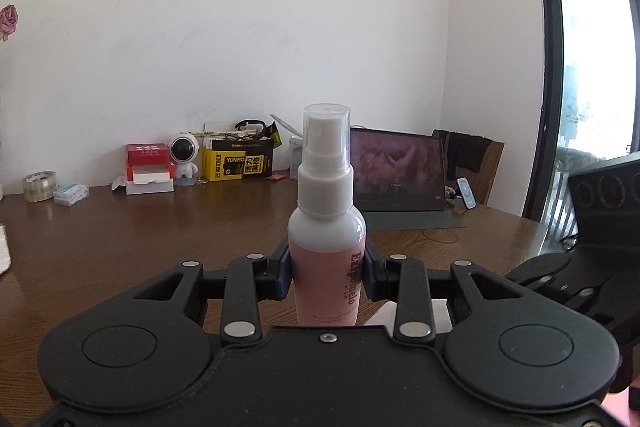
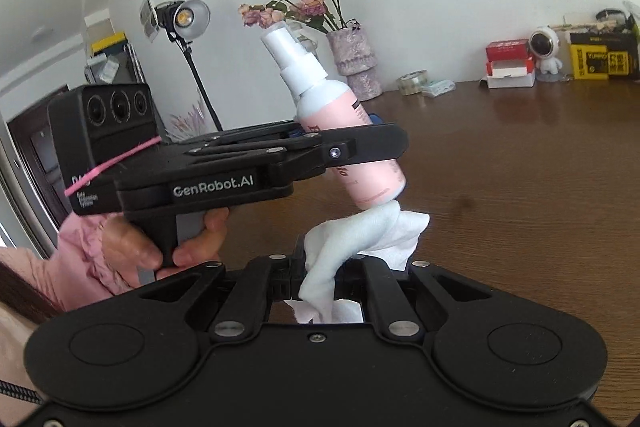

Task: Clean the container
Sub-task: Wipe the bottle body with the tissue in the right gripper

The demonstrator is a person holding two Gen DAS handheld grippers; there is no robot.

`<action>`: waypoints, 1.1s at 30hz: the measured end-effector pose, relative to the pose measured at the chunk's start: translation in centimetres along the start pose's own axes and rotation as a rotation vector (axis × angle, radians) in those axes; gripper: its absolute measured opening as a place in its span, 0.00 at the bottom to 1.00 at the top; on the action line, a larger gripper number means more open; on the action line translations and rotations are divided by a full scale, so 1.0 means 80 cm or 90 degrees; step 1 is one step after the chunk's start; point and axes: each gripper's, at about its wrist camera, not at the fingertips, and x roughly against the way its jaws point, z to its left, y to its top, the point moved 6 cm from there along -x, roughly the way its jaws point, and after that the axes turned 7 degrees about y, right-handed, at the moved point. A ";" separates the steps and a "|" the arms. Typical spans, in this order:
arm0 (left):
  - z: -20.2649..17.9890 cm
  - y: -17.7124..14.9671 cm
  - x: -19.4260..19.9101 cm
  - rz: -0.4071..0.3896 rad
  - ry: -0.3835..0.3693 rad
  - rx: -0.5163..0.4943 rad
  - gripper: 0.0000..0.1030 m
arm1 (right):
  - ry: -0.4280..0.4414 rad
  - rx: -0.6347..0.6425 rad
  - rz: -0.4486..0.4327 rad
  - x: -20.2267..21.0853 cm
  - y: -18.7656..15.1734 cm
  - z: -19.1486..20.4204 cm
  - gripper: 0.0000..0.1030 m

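A pink and white spray bottle with a clear cap stands upright between the blue pads of my left gripper, which is shut on its body and holds it above the brown table. In the right wrist view the same spray bottle is tilted, clamped in the left gripper, held by a person's hand. My right gripper is shut on a crumpled white tissue, whose top touches the bottle's base.
Along the wall stand a red box, an astronaut figure, a yellow and black box, a tape roll and a tablet. A vase of pink roses and a lamp stand at the left.
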 end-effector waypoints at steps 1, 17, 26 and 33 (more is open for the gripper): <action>0.002 -0.003 -0.003 0.011 0.007 -0.008 0.32 | -0.020 0.015 -0.004 0.009 0.002 0.000 0.07; -0.039 -0.032 -0.015 0.064 0.028 -0.173 0.32 | -0.108 0.561 0.094 -0.020 0.047 0.111 0.07; -0.033 -0.033 -0.007 0.056 0.027 -0.180 0.32 | -0.178 0.598 0.112 -0.024 0.041 0.089 0.07; -0.039 -0.032 -0.006 0.063 0.026 -0.182 0.32 | -0.147 0.629 0.159 -0.035 0.028 0.093 0.06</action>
